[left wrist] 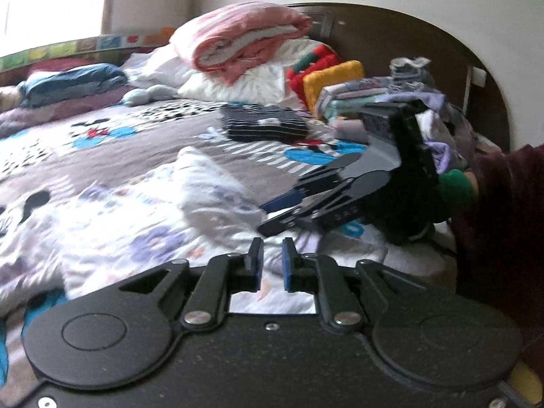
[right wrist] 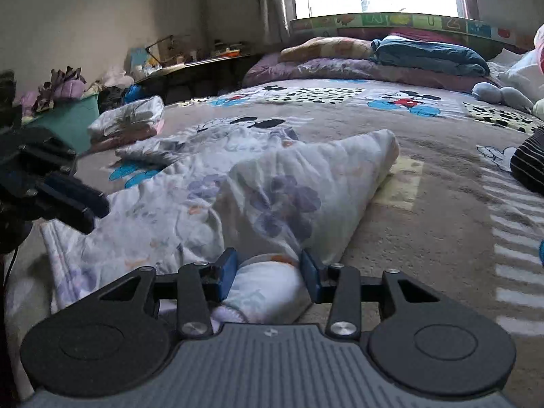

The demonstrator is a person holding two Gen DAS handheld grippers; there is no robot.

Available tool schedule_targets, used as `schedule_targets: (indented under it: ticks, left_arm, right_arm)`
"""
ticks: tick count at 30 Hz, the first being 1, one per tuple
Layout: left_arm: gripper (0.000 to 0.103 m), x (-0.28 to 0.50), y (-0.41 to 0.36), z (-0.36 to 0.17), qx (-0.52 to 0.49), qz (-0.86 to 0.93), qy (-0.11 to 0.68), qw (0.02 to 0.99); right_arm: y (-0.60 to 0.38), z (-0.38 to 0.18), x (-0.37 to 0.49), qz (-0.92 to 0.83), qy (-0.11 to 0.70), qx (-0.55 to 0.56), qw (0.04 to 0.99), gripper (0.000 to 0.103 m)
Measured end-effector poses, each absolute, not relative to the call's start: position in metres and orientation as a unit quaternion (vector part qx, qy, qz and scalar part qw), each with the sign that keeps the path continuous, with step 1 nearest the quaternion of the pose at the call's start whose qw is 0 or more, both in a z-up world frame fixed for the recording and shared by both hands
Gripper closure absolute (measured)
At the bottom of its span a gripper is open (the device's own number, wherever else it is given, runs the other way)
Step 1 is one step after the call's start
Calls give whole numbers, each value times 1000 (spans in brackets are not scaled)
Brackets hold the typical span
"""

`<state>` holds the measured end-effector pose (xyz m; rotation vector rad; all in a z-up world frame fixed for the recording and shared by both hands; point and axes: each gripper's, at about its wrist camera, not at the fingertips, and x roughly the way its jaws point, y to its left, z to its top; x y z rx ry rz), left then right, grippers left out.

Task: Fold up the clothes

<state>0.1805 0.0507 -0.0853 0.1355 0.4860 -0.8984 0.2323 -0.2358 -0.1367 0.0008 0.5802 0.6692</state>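
**Right wrist view: floral garment bunched between the right jaws**

Right wrist view shows the right gripper partly open, with a rolled bunch of the white floral garment filling the gap between its blue pads; the cloth touches both, so it looks lightly gripped. From there the garment runs away from the claw, its long axis slanting up and right to a rounded far end on the cartoon-print bedspread. The left gripper hangs above the same garment's near edge, jaws narrowly apart and holding nothing. The right gripper is the one engaged with the cloth, so any fold likely pivots on its end. The fabric is thin, crumpled and limp, with pale purple flowers.
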Motion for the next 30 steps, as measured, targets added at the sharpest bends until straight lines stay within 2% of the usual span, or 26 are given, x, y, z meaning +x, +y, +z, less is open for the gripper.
schedule_targets:
  ticks: [1, 2, 3, 11, 17, 20, 25, 30]
  left_arm:
    - [58, 180, 57, -86, 58, -422, 233, 874]
    - [49, 180, 64, -86, 48, -412, 234, 879]
    - [45, 182, 72, -86, 35, -397, 236, 886]
    - [44, 198, 149, -88, -90, -252, 256, 929]
    - [44, 216, 229, -105, -263, -113, 274, 918]
    - [44, 221, 262, -113, -340, -71, 261, 901]
    - [44, 226, 294, -124, -430, -20, 244, 869]
    - [44, 233, 308, -135, -480, 18, 236, 845]
  right_arm:
    - [-235, -135, 233, 323, 282, 0, 903, 60]
    - [-235, -133, 233, 322, 283, 0, 903, 60]
    - [-234, -132, 232, 321, 283, 0, 904, 60]
    - [-252, -103, 214, 324, 224, 141, 908, 60]
    - [-263, -94, 193, 309, 200, 224, 902, 58]
    - [-268, -99, 184, 310, 201, 266, 890, 51]
    - [-265, -106, 173, 315, 211, 302, 875, 47]
    - [-242, -107, 170, 340, 228, 291, 865, 42]
